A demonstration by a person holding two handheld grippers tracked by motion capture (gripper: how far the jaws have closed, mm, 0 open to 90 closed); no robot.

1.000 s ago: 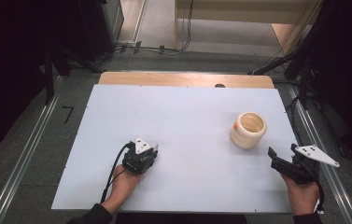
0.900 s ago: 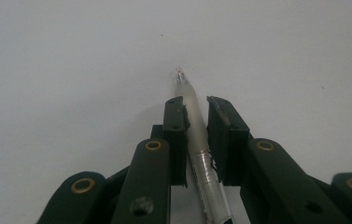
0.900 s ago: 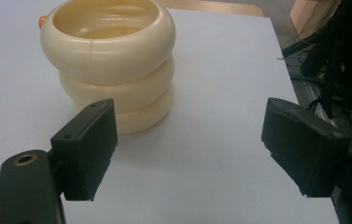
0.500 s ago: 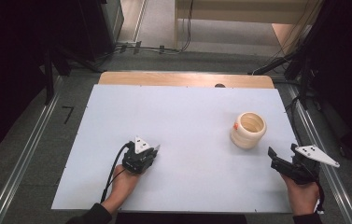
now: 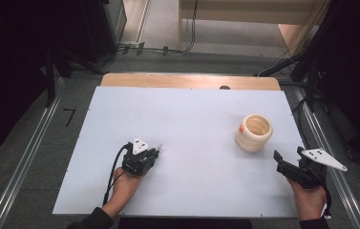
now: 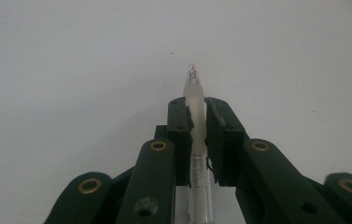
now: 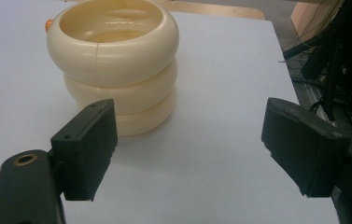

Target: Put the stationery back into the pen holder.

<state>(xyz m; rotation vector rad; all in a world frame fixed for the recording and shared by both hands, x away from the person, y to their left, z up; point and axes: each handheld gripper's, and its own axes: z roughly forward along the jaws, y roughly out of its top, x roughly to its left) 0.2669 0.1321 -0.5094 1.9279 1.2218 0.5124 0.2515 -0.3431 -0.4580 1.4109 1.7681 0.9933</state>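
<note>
- The left gripper (image 5: 154,151), sitting at about seven o'clock on the white table (image 5: 192,119), is pinching a slim frosted pen (image 6: 194,109) between its jaws; in the left gripper view the jaws are pressing on the barrel from both sides, and the clear tip is pointing away from the hand, toward one o'clock in the high view.
- The pen is lying low over the table, its tip sticking out just past the jaw ends; whether it is touching the surface I cannot tell.
- The cream ribbed holder (image 5: 254,132), a cup made of three stacked rings, is standing upright at about three o'clock, well apart from the pen, its mouth open and facing up.
- The right gripper (image 5: 285,164), waiting at about five o'clock near the table's edge, is gaping wide with nothing between its jaws; the holder is sitting just ahead of its left jaw in the right gripper view.
- Judging from this, the step in hand is the pick-up of the pen, and the grip is looking settled.
- The next move is likely calling for a lift, a carry toward three o'clock, and a turn of the pen to upright above the holder's mouth, perhaps with the right gripper steadying the holder.
</note>
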